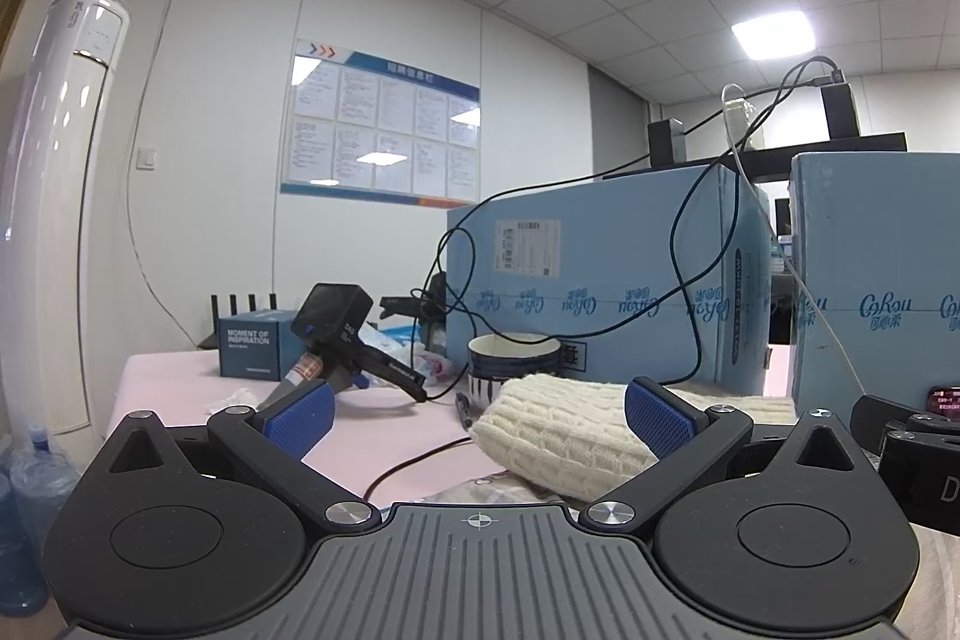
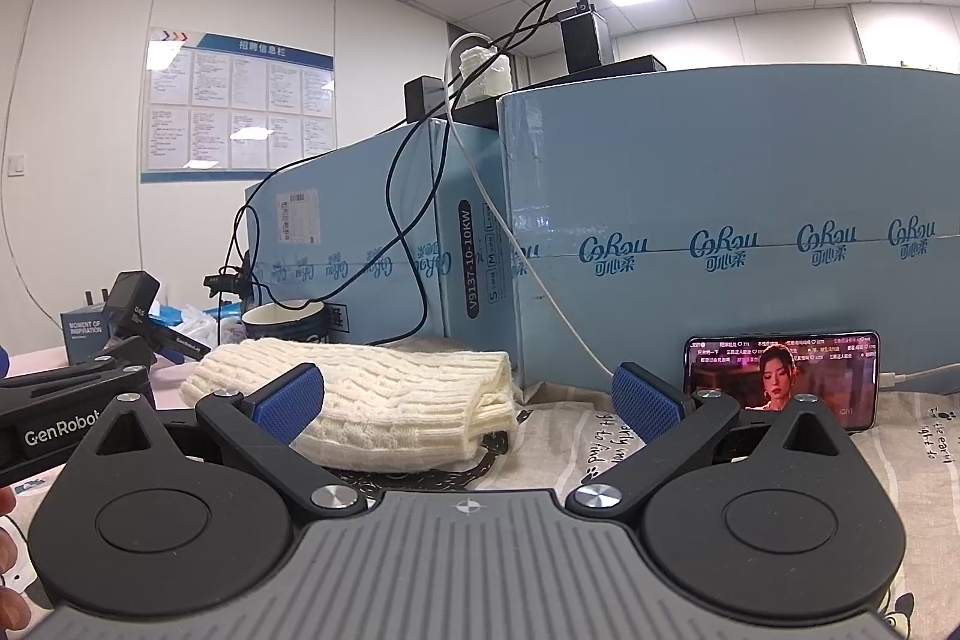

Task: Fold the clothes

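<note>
A folded cream cable-knit sweater (image 1: pixel 564 430) lies on the table just ahead of my left gripper (image 1: pixel 480 415), which is open and empty, its blue pads either side of the sweater's near end. In the right wrist view the same sweater (image 2: pixel 384 400) lies a little left of centre on a printed grey cloth (image 2: pixel 576 436). My right gripper (image 2: pixel 468 400) is open and empty, just short of the sweater. The left gripper's black body (image 2: pixel 66 406) shows at the left edge of the right wrist view.
Two tall blue cardboard boxes (image 1: pixel 600 280) (image 2: pixel 750 232) stand behind the sweater, with black and white cables hanging over them. A striped bowl (image 1: pixel 513 358), a spare gripper (image 1: pixel 348 340), a small blue box (image 1: pixel 252 346) and a lit phone (image 2: pixel 780 379) stand around.
</note>
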`<control>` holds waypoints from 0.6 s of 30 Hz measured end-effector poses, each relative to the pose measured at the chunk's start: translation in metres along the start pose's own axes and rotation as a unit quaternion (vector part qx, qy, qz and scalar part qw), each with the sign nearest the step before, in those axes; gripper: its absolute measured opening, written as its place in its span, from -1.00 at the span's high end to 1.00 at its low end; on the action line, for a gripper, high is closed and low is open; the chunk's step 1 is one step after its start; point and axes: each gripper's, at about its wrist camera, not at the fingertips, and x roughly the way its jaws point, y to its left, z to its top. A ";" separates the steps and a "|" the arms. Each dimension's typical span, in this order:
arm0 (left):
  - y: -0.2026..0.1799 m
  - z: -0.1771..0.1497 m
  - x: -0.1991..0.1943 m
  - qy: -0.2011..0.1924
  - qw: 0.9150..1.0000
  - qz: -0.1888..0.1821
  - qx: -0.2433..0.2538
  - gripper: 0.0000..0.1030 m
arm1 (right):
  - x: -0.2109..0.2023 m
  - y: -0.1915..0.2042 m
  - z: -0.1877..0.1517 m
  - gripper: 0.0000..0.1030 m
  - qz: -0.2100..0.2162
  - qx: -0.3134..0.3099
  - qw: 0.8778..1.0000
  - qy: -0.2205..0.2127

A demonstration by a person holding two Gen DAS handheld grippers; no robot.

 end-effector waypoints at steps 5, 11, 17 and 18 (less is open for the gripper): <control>0.000 0.000 0.000 0.000 1.000 -0.001 0.001 -1.00 | 0.000 0.000 0.000 -1.00 0.000 0.000 1.000 0.000; 0.000 0.000 0.001 0.002 1.000 -0.001 0.003 -1.00 | -0.001 0.000 -0.001 -1.00 0.000 0.000 1.000 -0.001; -0.004 0.000 0.002 0.005 1.000 -0.003 0.012 -1.00 | -0.001 0.000 0.000 -1.00 0.000 -0.001 1.000 -0.002; -0.004 0.000 0.002 0.005 1.000 -0.003 0.015 -1.00 | -0.002 0.000 0.000 -1.00 0.000 -0.001 1.000 -0.003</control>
